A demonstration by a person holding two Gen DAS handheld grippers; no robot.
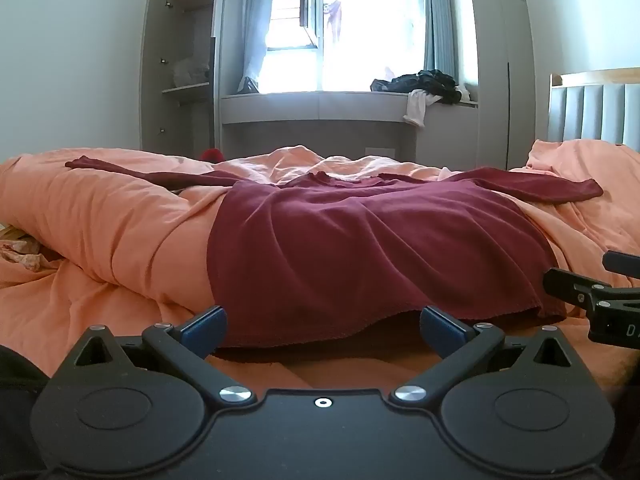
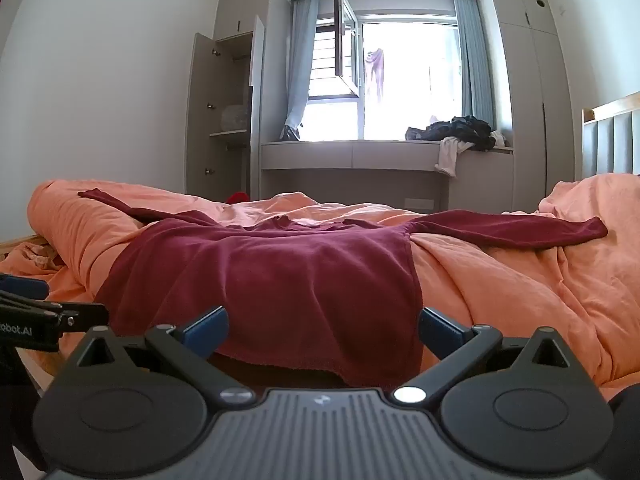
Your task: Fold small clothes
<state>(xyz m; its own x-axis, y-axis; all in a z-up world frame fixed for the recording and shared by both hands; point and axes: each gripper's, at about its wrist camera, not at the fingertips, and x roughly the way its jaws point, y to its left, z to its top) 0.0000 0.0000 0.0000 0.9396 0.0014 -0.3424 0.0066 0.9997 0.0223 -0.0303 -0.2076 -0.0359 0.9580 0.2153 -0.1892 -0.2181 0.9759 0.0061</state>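
A dark red long-sleeved top [image 1: 360, 248] lies spread flat on the orange duvet [image 1: 100, 220], hem toward me, sleeves stretched out left and right. My left gripper [image 1: 322, 326] is open, its blue pads on either side of the hem's left part, just in front of it. My right gripper [image 2: 322, 328] is open at the hem's right corner, which hangs between the fingers. The top also shows in the right wrist view [image 2: 280, 272]. The right gripper shows at the right edge of the left wrist view [image 1: 592, 300].
The duvet [image 2: 520, 280] is rumpled, with a raised roll on the left. A padded headboard [image 1: 592, 112] stands at the right. Beyond the bed are a window seat with dark clothes [image 1: 424, 84] and an open wardrobe [image 1: 180, 68].
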